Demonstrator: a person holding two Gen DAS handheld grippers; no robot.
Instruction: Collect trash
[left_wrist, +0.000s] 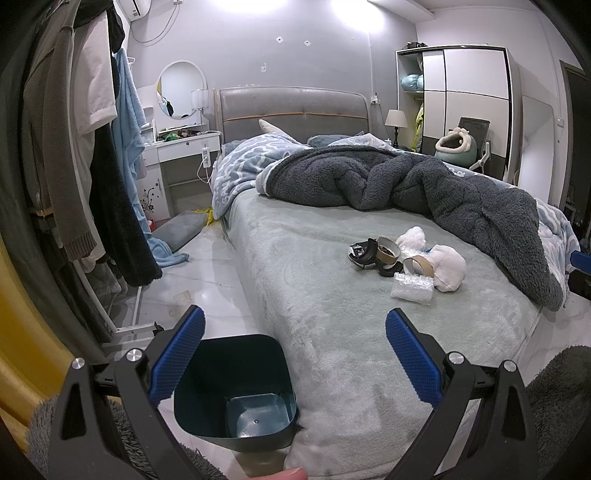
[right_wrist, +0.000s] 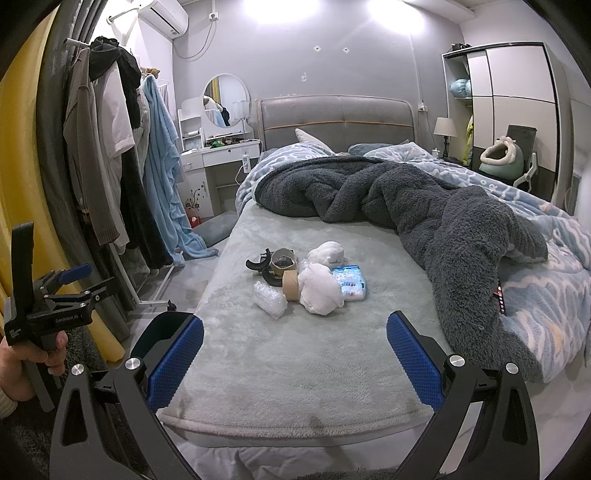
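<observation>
At the far left of the right wrist view, a hand (right_wrist: 35, 360) holds the left gripper (left_wrist: 294, 341), jaws apart and empty; below it, against the bed's near corner, stands a dark teal bin (left_wrist: 236, 387). Right of that, the right gripper (right_wrist: 294, 341) hovers over the grey-green bedcover (right_wrist: 295, 354), jaws likewise apart and empty. Beyond both, mid-bed, lies the trash: black scraps (right_wrist: 256, 264), cardboard tape rolls (right_wrist: 290, 284), bubble wrap (right_wrist: 269, 299), white wads (right_wrist: 319, 291) and a blue-white packet (right_wrist: 349, 282), all bunched together, beside a rumpled dark blanket (right_wrist: 443, 221)
</observation>
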